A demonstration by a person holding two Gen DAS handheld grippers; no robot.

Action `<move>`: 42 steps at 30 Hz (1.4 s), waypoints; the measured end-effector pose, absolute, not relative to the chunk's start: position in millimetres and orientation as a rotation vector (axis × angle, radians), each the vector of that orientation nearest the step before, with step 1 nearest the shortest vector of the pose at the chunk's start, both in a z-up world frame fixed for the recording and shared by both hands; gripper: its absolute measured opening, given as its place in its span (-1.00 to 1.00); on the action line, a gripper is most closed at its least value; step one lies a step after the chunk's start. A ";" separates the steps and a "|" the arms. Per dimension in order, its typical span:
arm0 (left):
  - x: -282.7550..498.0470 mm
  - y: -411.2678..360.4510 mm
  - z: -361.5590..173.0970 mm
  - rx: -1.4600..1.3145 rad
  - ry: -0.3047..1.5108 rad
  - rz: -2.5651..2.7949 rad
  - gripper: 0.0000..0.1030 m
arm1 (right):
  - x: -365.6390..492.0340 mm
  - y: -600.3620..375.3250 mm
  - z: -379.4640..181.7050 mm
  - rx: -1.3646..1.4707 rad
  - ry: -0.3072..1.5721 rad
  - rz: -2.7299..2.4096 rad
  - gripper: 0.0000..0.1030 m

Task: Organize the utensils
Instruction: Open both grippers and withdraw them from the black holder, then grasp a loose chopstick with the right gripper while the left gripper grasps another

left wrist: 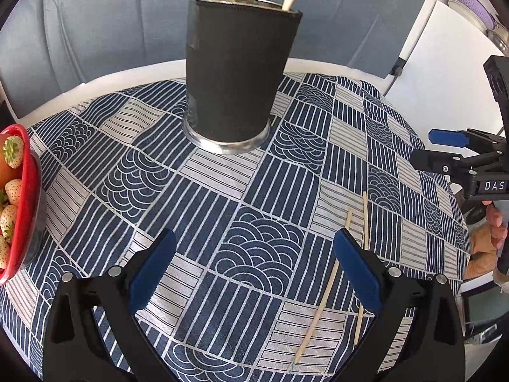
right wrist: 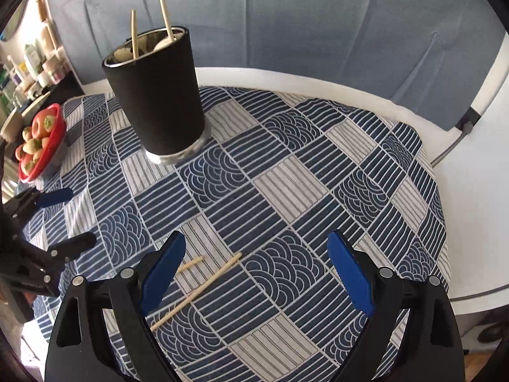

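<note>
Left gripper (left wrist: 254,267) and right gripper (right wrist: 256,267) both gape wide, holding nothing. 2 loose chopsticks (left wrist: 321,305) lie on the patterned tablecloth (left wrist: 241,187) beneath them; 2 more stand in the black holder cup (left wrist: 235,73).

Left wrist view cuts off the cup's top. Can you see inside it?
Observer: Yes, in the right wrist view. Pale rounded items sit inside the cup beside the two chopsticks. I can't tell what they are.
Operator: Is the right gripper holding anything?
Observer: No. The right gripper is wide open and empty, with the loose chopsticks on the cloth by its left finger.
Operator: What's past the bowl?
Observer: Beyond the bowl there is a shelf of bottles.
</note>
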State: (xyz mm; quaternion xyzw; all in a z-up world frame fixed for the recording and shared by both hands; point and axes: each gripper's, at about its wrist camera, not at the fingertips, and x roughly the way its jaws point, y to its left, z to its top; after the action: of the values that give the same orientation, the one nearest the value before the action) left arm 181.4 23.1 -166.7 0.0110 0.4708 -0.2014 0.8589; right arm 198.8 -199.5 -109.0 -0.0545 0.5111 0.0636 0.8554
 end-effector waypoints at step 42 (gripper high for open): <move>169.4 -45.4 -219.5 0.290 1.055 -0.431 0.23 | 177.0 -199.4 -202.2 -0.022 1.298 0.096 -0.58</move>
State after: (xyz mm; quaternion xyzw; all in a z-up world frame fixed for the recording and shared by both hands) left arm 169.4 -45.4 -219.5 0.1370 0.4976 -0.2032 0.8321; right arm 177.0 -199.4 -202.2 -0.0103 0.6041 0.0445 0.7956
